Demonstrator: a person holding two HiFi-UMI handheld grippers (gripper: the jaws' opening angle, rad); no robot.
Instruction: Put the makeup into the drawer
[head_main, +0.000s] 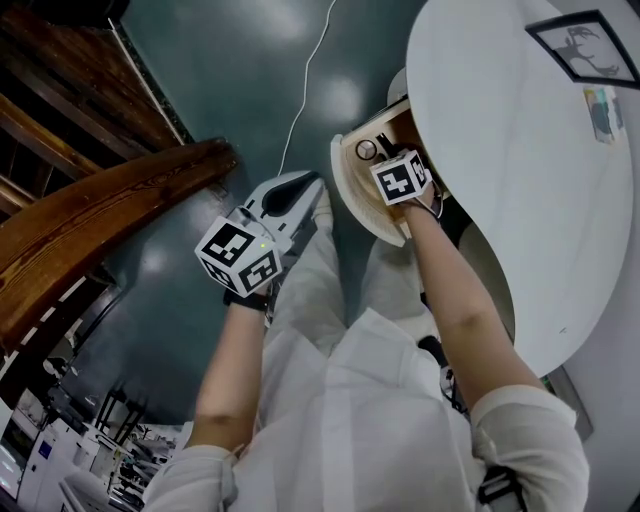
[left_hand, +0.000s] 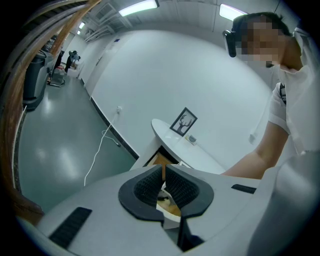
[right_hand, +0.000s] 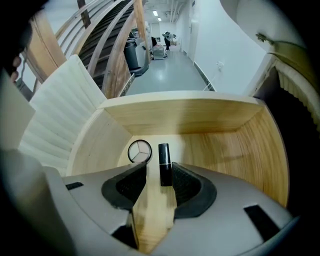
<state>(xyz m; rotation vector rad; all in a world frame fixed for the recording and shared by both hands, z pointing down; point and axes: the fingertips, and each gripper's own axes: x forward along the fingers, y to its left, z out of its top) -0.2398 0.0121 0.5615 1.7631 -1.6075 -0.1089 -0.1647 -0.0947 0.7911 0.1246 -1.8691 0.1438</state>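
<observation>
The wooden drawer (right_hand: 185, 120) stands pulled out from under the white table (head_main: 500, 150). On its floor lie a round compact (right_hand: 139, 151) and a black lipstick tube (right_hand: 163, 159). My right gripper (right_hand: 159, 176) points steeply down into the drawer and is open. The lipstick lies between its pads, close against the right one and clear of the left. In the head view the compact (head_main: 367, 150) shows just beside the right gripper (head_main: 392, 165). My left gripper (head_main: 308, 182) hangs over the floor left of the drawer (head_main: 355, 205), shut and empty.
A framed picture (head_main: 585, 45) and a small item (head_main: 603, 110) sit on the table. A white cable (head_main: 300, 100) runs across the green floor. A wooden stair rail (head_main: 100, 215) curves along the left. The person's legs are below the grippers.
</observation>
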